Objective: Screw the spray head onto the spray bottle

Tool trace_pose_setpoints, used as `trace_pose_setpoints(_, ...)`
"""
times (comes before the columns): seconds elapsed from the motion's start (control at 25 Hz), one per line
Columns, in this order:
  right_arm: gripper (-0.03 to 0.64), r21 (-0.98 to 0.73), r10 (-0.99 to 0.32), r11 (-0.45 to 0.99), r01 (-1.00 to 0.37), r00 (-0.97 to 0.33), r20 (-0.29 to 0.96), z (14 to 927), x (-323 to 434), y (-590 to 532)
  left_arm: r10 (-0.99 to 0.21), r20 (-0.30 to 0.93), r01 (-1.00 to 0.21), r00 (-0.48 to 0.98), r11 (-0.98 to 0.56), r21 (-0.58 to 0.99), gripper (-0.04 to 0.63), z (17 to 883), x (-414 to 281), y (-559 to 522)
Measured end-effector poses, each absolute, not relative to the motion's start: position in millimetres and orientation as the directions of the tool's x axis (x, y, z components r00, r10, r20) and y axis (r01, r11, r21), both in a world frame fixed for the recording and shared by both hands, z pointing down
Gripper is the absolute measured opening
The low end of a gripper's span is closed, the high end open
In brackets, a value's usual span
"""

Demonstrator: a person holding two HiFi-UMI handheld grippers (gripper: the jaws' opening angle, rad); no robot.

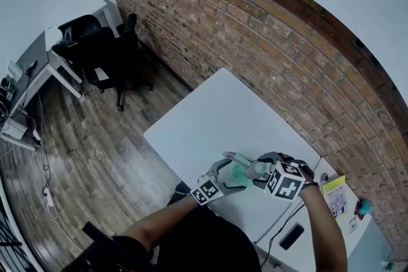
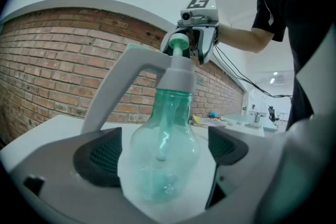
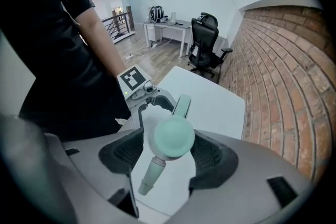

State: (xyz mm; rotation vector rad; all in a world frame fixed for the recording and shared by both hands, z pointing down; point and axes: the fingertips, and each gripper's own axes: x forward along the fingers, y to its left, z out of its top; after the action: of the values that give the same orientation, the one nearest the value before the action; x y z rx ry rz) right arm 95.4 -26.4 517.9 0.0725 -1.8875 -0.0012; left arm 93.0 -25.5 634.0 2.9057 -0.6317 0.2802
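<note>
From the head view, the person is leaning over the near edge of a white table (image 1: 217, 118) beside a brick wall (image 1: 255, 28), bringing the left gripper (image 1: 224, 176) and right gripper (image 1: 262, 169) together around a pale green spray bottle (image 1: 241, 174). In the left gripper view, that gripper's jaws are clenching the clear green body of the spray bottle (image 2: 160, 160), which is standing upright between the dark pads. The grey spray head (image 2: 176, 73) is sitting on the neck, its trigger (image 2: 113, 92) slanting down to the left. The right gripper (image 2: 185, 47) is reaching in from above and closing over the top of the head. In the right gripper view, looking down onto the bottle, the jaws are grasping the spray head (image 3: 172, 138) by its sides, both pads pressing against it. The nozzle (image 3: 149, 178) is pointing down and to the left, and the left gripper (image 3: 152, 105) is showing just beyond.
</note>
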Motion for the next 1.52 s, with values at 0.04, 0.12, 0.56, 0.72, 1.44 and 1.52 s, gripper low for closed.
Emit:
trace_pose_setpoints(0.04, 0.262, 0.04, -0.056, 0.998, -0.055, -0.315, 0.948, 517.8, 95.4, -27.1, -0.387, 0.225, -0.417, 0.894, -0.903, 0.105, 0.509, 632.7, 94.1, -25.4)
trace_pose_setpoints(0.12, 0.262, 0.049, -0.069, 0.996, -0.068, -0.332, 0.941, 516.8, 93.6, -26.7, -0.37, 0.24, -0.404, 0.897, -0.908, 0.11, 0.509, 631.1, 95.5, -25.5)
trace_pose_setpoints(0.56, 0.262, 0.103, -0.107, 0.994, -0.034, -0.17, 0.98, 534.2, 112.3, -33.8, -0.191, 0.205, -0.215, 0.96, -0.971, 0.103, 0.509, 621.2, 132.1, -28.4)
trace_pose_setpoints(0.72, 0.262, 0.099, -0.113, 0.991, -0.087, -0.18, 0.977, 535.5, 114.4, -35.1, -0.191, 0.223, -0.212, 0.956, -0.974, 0.074, 0.477, 624.8, 135.8, -36.0)
trace_pose_setpoints(1.44, 0.262, -0.005, -0.252, 0.749, -0.663, -0.292, 0.923, 535.8, 112.5, -38.8, -0.223, 0.224, -0.24, 0.949, -0.97, 0.052, 0.416, 625.3, 131.1, -39.1)
trace_pose_setpoints(1.52, 0.262, -0.003, -0.262, 0.73, -0.683, -0.284, 0.923, 536.4, 111.5, -38.6, -0.216, 0.225, -0.234, 0.95, -0.971, 0.055, 0.416, 625.7, 129.6, -38.7)
